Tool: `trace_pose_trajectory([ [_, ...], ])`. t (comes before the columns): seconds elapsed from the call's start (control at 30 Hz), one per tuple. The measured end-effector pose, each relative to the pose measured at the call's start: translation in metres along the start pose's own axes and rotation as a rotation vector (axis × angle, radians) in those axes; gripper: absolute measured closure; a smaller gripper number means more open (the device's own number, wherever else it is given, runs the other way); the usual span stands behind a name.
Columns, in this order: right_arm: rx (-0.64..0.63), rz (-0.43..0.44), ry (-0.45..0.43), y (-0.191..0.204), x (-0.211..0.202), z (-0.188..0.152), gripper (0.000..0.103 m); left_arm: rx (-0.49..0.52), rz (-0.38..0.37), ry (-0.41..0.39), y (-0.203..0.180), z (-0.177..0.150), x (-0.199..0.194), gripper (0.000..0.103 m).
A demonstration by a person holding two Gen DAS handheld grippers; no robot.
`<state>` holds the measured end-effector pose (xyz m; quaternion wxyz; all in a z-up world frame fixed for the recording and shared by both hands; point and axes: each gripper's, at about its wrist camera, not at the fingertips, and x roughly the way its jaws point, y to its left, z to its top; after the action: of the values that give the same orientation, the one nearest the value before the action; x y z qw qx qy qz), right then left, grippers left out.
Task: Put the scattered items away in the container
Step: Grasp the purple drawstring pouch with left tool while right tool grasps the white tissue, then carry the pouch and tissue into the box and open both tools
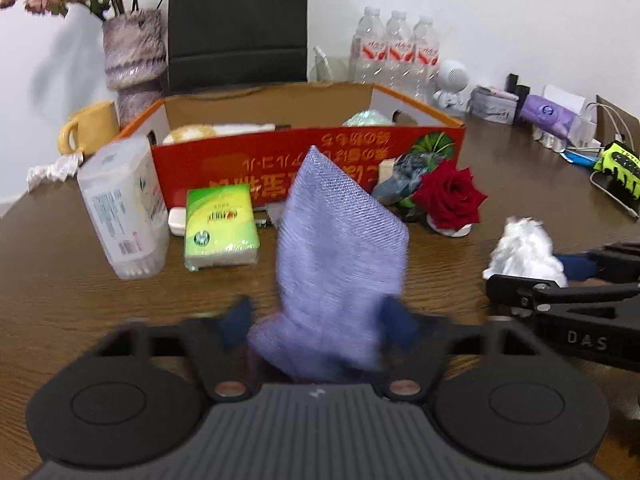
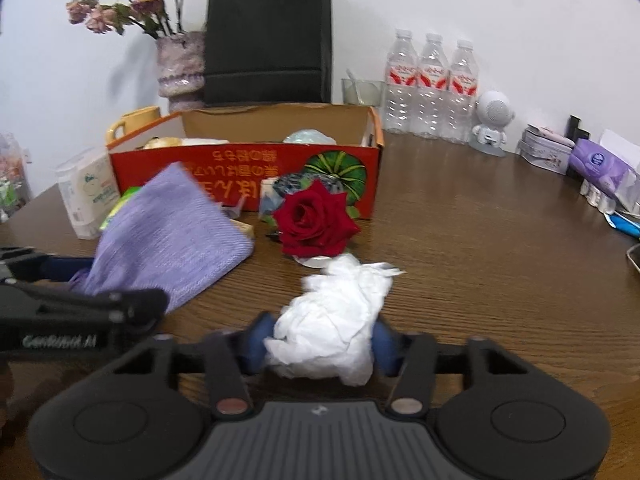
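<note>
My left gripper (image 1: 318, 320) is shut on a purple cloth (image 1: 340, 252) and holds it above the wooden table; the cloth also shows in the right wrist view (image 2: 172, 236). My right gripper (image 2: 320, 344) is shut on a crumpled white tissue (image 2: 336, 316), which also shows in the left wrist view (image 1: 524, 252). The red cardboard box (image 1: 280, 160) stands behind, open on top, with a few items inside; it also shows in the right wrist view (image 2: 248, 176). A red rose (image 2: 316, 220), a green tissue pack (image 1: 220, 224) and a cotton swab box (image 1: 124, 208) lie in front of the box.
A vase with dried flowers (image 1: 134, 52), a yellow mug (image 1: 88, 128), a black paper bag (image 1: 238, 24), three water bottles (image 2: 432, 88) and a white figurine (image 2: 490, 124) stand along the back. Pouches and chargers (image 1: 556, 116) crowd the far right.
</note>
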<state>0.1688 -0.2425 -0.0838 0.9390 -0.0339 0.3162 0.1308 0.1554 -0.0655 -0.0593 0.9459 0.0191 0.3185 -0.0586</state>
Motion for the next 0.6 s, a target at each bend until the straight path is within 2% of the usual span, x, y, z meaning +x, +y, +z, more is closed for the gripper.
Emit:
trace_pose_trajectory([
  [0.03,0.001,0.004,-0.003,0.000,-0.001,0.000,0.073,-0.002,-0.006,-0.003,0.000,0.000,-0.002,0.071],
  [0.13,0.012,0.015,-0.013,0.000,-0.005,-0.001,0.075,-0.013,0.005,-0.018,0.001,-0.002,-0.005,0.076],
  [0.4,0.045,0.023,-0.029,-0.004,-0.009,-0.002,0.075,-0.029,-0.013,-0.085,0.003,-0.003,-0.022,0.077],
  [0.6,0.029,0.023,-0.086,-0.001,-0.017,-0.001,0.075,-0.046,-0.029,-0.146,0.008,0.003,-0.039,0.077],
])
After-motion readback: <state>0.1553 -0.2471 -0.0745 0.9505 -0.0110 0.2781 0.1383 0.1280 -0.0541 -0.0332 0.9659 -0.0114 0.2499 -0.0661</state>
